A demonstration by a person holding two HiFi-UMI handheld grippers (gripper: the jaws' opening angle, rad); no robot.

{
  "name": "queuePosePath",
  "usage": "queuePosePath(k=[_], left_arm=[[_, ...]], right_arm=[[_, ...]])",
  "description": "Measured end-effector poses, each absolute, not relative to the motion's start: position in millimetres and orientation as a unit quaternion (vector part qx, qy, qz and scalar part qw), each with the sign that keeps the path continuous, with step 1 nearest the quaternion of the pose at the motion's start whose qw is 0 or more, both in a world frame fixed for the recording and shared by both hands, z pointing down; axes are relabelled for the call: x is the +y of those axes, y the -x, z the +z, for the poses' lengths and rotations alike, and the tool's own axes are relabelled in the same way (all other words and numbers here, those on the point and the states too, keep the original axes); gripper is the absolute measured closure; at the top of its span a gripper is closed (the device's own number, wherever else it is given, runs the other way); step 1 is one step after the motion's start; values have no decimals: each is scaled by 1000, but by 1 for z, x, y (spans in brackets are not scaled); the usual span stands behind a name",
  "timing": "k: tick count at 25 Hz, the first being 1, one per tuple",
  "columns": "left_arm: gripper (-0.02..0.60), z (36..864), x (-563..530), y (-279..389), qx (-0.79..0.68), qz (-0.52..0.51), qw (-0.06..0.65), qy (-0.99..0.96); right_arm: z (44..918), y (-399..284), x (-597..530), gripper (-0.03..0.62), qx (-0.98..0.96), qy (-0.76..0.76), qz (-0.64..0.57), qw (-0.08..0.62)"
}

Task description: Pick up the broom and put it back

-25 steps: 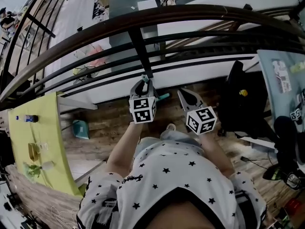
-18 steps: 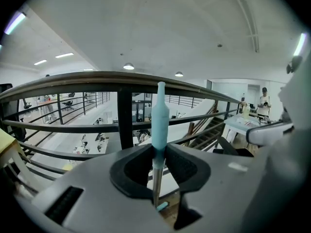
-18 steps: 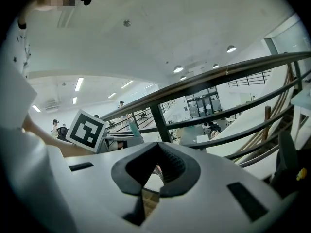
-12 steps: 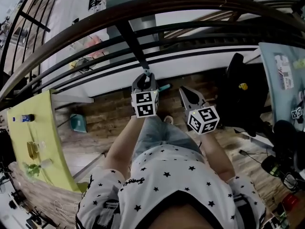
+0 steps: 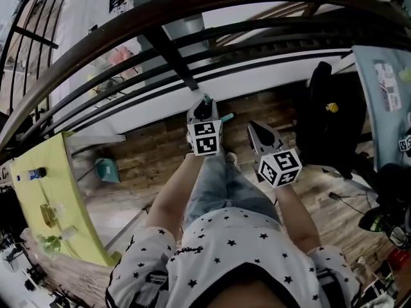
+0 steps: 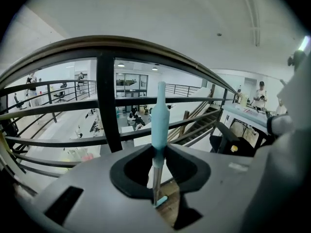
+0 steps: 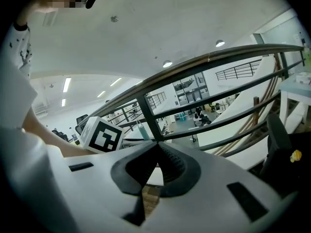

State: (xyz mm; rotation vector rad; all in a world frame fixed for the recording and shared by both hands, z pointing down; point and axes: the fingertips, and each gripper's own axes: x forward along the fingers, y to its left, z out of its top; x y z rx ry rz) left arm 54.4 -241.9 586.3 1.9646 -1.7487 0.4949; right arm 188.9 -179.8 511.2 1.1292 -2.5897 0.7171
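Teal-handled broom stands upright, clamped in left gripper just before railing, right gripper closed on nothing; judgement: hold grip firm, keep shaft vertical, clear the rail bars when setting it back.

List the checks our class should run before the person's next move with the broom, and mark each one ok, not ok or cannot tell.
1. Left gripper clamped on the broom handle: ok, both jaws press on it.
2. Handle upright in the grip: ok, it stands near vertical in the left gripper view.
3. Right gripper free to help: ok, jaws together with nothing between them.
4. Handle clear of the railing: cannot tell, since the rails lie right behind it.
5. Brush end clear of the floor: cannot tell, it is hidden.
6. Storage spot in sight: cannot tell, no holder shows.
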Motion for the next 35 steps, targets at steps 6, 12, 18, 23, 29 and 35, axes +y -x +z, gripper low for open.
queuePosePath(k=[6,12,18,23,29,35], left_arm=[[488,618,-263,-59,-626,192,230,-720],[488,640,-294,-58,-618,204,224,-725],[488,648,-325,-52,-620,198,217,-727],[488,654,-351,-42,-621,196,214,-728],[488,668,-380,-32,-622,191,218,-727],[488,684,-402,-27,-625,196,227,-721]], right_arm=[[530,-191,-186,600,-874,-398,254,118],[542,-190,-200,600,-866,-409,262,116],[553,-187,-213,600,-861,-415,270,116],[559,-183,-231,600,-858,-421,272,111],[567,-178,-245,600,-853,-426,280,110],[577,-177,-251,600,-848,-429,291,112]])
